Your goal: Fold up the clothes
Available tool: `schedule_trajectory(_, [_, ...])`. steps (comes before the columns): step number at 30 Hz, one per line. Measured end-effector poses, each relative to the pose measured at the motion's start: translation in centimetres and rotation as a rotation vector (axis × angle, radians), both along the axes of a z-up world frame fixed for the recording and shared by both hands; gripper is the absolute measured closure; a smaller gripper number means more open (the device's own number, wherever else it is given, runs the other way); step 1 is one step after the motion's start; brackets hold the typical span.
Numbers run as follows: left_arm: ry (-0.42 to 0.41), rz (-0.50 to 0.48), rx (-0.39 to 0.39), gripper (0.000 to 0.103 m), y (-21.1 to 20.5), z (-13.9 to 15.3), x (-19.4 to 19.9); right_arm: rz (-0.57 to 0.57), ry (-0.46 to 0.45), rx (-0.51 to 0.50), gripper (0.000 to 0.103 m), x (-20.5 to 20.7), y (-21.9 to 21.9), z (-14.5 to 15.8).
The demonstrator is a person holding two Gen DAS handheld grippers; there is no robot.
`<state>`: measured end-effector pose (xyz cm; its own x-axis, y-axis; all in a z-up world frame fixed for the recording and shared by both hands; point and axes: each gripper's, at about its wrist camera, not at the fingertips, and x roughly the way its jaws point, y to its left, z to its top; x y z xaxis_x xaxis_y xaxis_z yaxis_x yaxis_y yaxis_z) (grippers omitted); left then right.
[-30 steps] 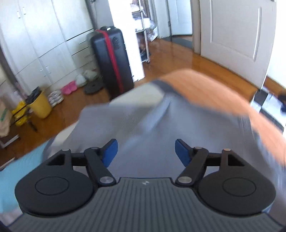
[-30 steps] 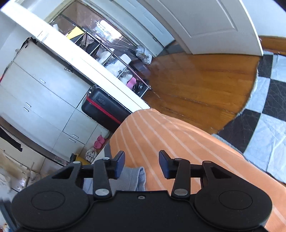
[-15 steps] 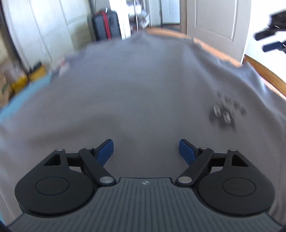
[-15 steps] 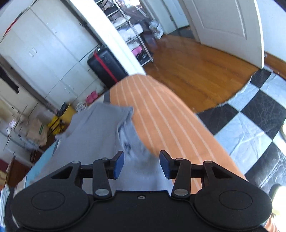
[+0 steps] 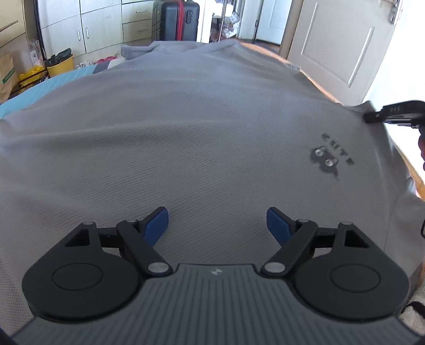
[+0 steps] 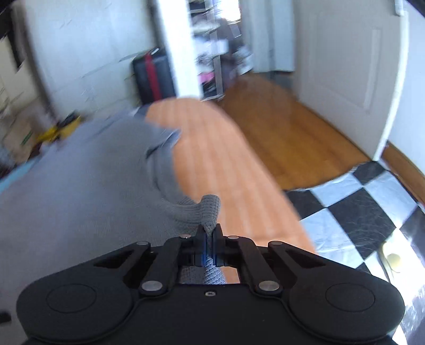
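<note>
Shirt [image 5: 186, 127], grey and spread flat, lies right under the left gripper [image 5: 217, 223], whose jaws have just been opening and gape over bare cloth without pinching any, tilted downward. Its length runs away from that gripper toward the suitcase [image 5: 179, 20]. On its right edge the right gripper [image 6: 209, 234] has just clamped a fold of cloth beside the orange cover [image 6: 212, 159], so I'd judge the left hand must find the opposite edge next.

Your grey shirt [image 5: 202, 138]: matt ribbed knit cloth | floor [image 6: 300, 138]: glossy wood | suitcase [image 5: 179, 20]: smooth hard plastic
</note>
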<state>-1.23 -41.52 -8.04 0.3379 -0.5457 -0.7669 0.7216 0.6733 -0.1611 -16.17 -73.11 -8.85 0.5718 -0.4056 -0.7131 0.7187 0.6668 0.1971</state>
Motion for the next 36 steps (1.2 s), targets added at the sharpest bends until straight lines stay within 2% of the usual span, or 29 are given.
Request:
schedule_trajectory(1, [0.027, 0.005, -0.005, 0.022, 0.3, 0.1, 0.2, -0.06, -0.014, 0.034, 0.099, -0.8, -0.9, 0.1])
schedule_trajectory(3, [0.087, 0.033, -0.011, 0.021, 1.2, 0.1, 0.7, -0.103, -0.005, 0.153, 0.095, -1.5, -2.5, -1.1])
schedule_trajectory(4, [0.102, 0.049, -0.001, 0.021, 1.6, 0.0, 0.8, -0.117, 0.005, 0.185, 0.085, -1.7, -2.8, -1.7])
schedule_trajectory(5, [0.113, 0.062, 0.014, 0.021, 2.0, -0.2, 0.8, -0.132, 0.009, 0.202, 0.081, -2.1, -2.8, -2.2])
schedule_trajectory(7, [0.097, 0.067, 0.06, 0.021, 2.6, -0.3, 0.6, -0.15, -0.013, 0.214, 0.062, -3.3, -2.5, -2.1])
schedule_trajectory(8, [0.084, 0.07, 0.089, 0.02, 2.9, -0.1, 0.4, -0.154, -0.037, 0.224, 0.059, -4.1, -2.5, -1.8])
schedule_trajectory(11, [0.046, 0.117, 0.165, 0.02, 4.9, 0.1, 0.4, -0.1, -0.11, 0.285, 0.058, -6.4, -2.4, -1.0])
schedule_trajectory(14, [0.045, 0.232, 0.217, 0.02, 8.1, 0.5, 2.3, -0.008, -0.124, 0.341, 0.058, -8.5, -1.8, 0.0])
schedule_trajectory(19, [0.058, 0.374, 0.103, 0.02, 15.1, 4.3, 5.8, 0.147, -0.035, 0.301, 0.055, -10.5, 0.4, 3.4])
schedule_trajectory(21, [0.073, 0.401, 0.088, 0.015, 17.3, 5.4, 7.0, 0.189, -0.018, 0.276, 0.052, -10.4, 1.7, 5.2])
schedule_trajectory(22, [0.082, 0.415, 0.084, 0.015, 18.4, 5.9, 7.7, 0.206, -0.015, 0.265, 0.05, -10.0, 2.4, 6.2])
schedule_trajectory(24, [0.091, 0.404, 0.128, 0.015, 19.6, 6.1, 8.9, 0.237, -0.02, 0.249, 0.048, -8.9, 4.0, 8.1])
schedule_trajectory(29, [0.143, 0.349, 0.213, 0.015, 22.0, 4.9, 9.1, 0.313, -0.105, 0.272, 0.045, -3.4, 8.5, 11.6])
schedule_trajectory(32, [0.229, 0.335, 0.225, 0.015, 22.8, 3.6, 8.4, 0.337, -0.117, 0.317, 0.045, 1.0, 11.2, 11.8])
schedule_trajectory(36, [0.416, 0.325, 0.167, 0.015, 23.8, 0.4, 6.3, 0.403, -0.079, 0.353, 0.045, 5.9, 14.6, 9.6])
